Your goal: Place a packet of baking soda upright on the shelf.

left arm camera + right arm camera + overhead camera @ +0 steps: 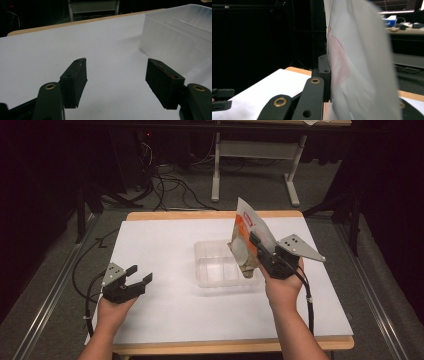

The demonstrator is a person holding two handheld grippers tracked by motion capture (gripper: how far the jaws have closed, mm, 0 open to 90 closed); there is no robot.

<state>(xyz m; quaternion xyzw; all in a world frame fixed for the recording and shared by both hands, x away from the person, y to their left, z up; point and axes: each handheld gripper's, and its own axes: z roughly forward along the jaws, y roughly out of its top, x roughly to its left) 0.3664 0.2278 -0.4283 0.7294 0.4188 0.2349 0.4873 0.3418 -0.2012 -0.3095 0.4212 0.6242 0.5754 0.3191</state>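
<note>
One clear plastic container (220, 263) at centre of white surface (165, 310). One food pouch (247, 237) pinched upright in right gripper (262, 251) jaws, over container's right end. Left gripper (138, 277) near left, jaws spread, empty.

Matt white sheet over the wood-edged table (165, 310); frosted, smooth clear plastic rectangular tub (216, 265); glossy, crinkled orange-and-white plastic pouch (247, 232); matt black plastic left tool (136, 281).
</note>
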